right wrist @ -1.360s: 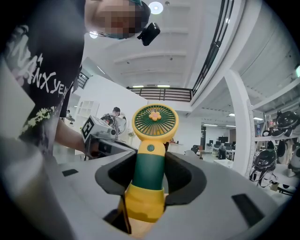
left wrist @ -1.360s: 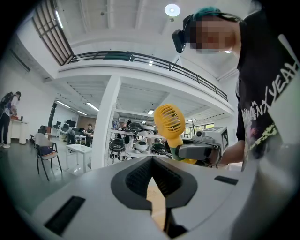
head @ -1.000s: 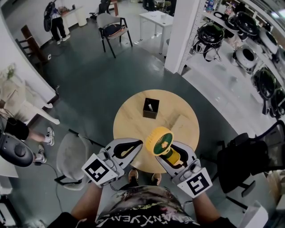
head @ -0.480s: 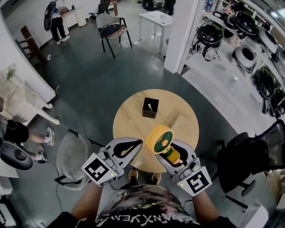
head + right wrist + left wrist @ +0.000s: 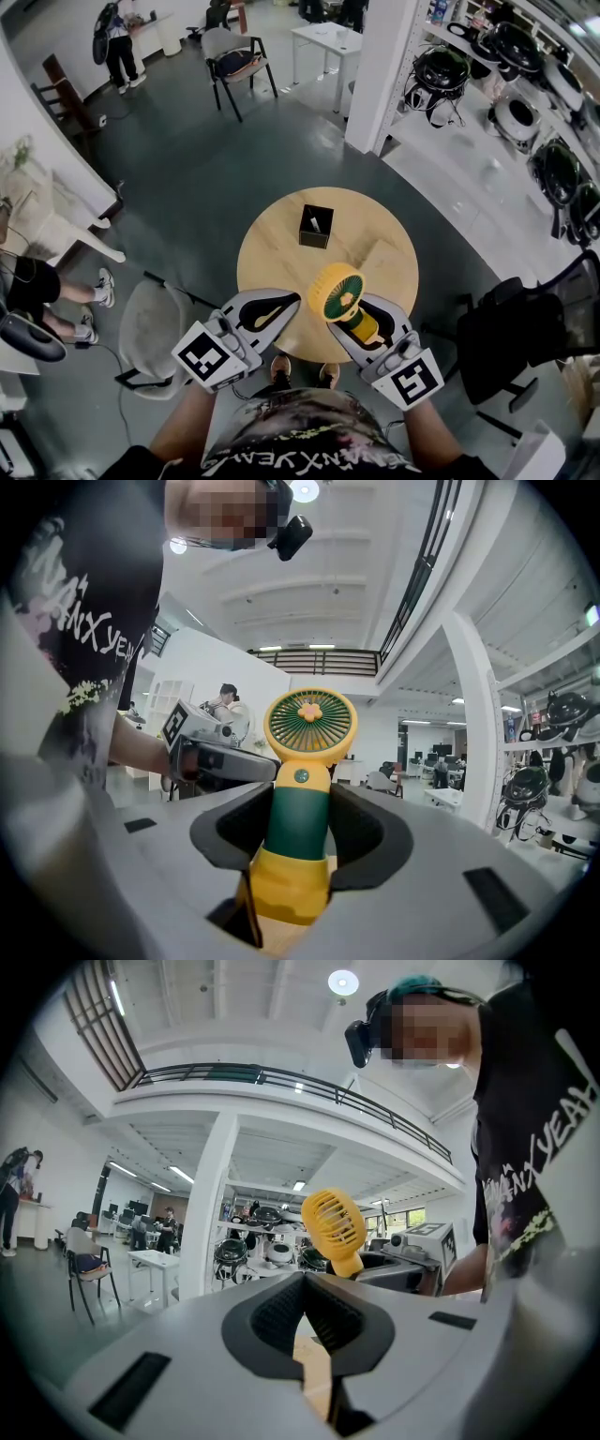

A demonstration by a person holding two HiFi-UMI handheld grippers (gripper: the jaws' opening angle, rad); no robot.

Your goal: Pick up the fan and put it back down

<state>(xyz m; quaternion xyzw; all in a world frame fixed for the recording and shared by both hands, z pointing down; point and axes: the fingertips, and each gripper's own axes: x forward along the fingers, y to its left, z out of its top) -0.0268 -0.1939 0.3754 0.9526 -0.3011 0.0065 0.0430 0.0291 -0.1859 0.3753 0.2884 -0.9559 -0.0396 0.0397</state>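
The fan is up in the right gripper, held over the near edge of the round table. From where the grippers hang it looks lifted clear of the wood, though I can't see under its foot. The jaws are closed partway on the green handle, pads pressing either side, just above the yellow base. The left gripper is alongside with its jaws drawn together on nothing.

It strikes me as a light little thing of hard, smooth plastic. It is stiff enough for a firm pinch but a bit slick, so the straight handle is the right place for the grip. The round head is slatted grille — I'd keep the pads off that, as thin ribs could bend or crack. With the head so broad, it is probably top-heavy and inclined to tip if set down crooked.

Its long axis stands upright, base down and head up. The flower-badged face looks back along the right gripper, away from the black box across the table.
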